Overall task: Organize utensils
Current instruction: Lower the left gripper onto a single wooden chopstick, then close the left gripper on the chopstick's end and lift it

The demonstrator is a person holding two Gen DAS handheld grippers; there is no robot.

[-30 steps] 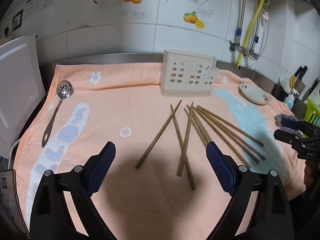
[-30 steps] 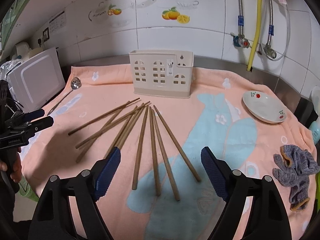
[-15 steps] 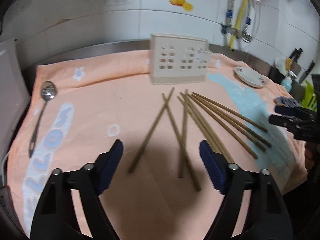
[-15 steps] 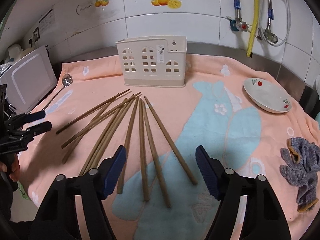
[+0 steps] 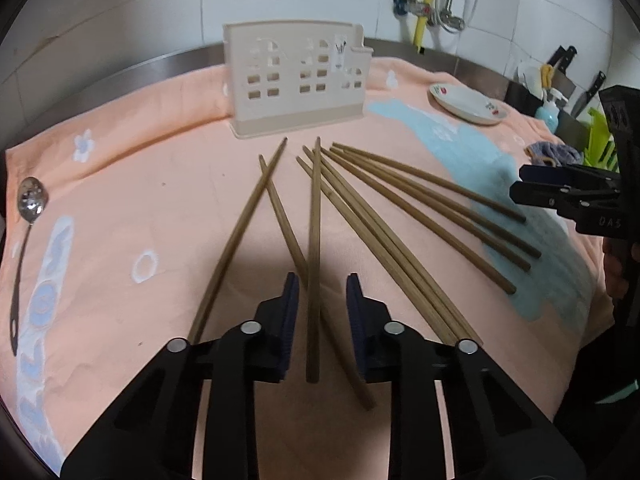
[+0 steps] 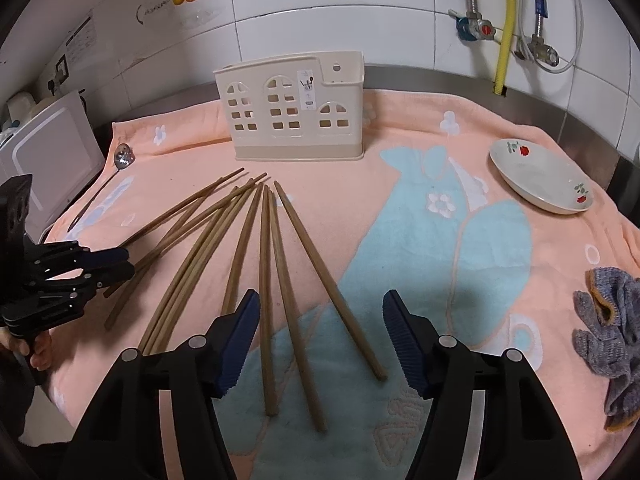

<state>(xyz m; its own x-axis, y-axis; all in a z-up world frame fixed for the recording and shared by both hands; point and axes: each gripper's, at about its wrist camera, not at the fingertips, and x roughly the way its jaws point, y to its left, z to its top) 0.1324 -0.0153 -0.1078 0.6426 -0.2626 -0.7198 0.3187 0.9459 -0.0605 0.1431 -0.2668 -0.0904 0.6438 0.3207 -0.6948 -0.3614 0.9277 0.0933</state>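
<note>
Several brown wooden chopsticks point(image 5: 404, 208) lie fanned out on the peach towel point(image 5: 132, 184); they also show in the right wrist view point(image 6: 276, 276). A beige slotted utensil holder point(image 5: 298, 76) stands behind them, seen too in the right wrist view point(image 6: 296, 108). My left gripper point(image 5: 319, 304) is low over the towel, its jaws narrowed around one chopstick point(image 5: 315, 240) with small gaps on both sides. My right gripper point(image 6: 320, 340) is wide open and empty above the near ends of the rightmost chopsticks. A metal slotted spoon point(image 5: 26, 220) lies at the far left.
A white floral dish point(image 6: 540, 176) sits at the right of the towel, and a grey glove point(image 6: 608, 332) lies near the right edge. A white appliance point(image 6: 44, 160) stands at the left. Tiled wall with pipes point(image 6: 504, 28) rises behind. Knives and bottles point(image 5: 556, 80) stand far right.
My left gripper has moved forward and down over the chopsticks, and its jaws have narrowed from wide open to close around one chopstick. My right gripper has moved forward and stays open.
</note>
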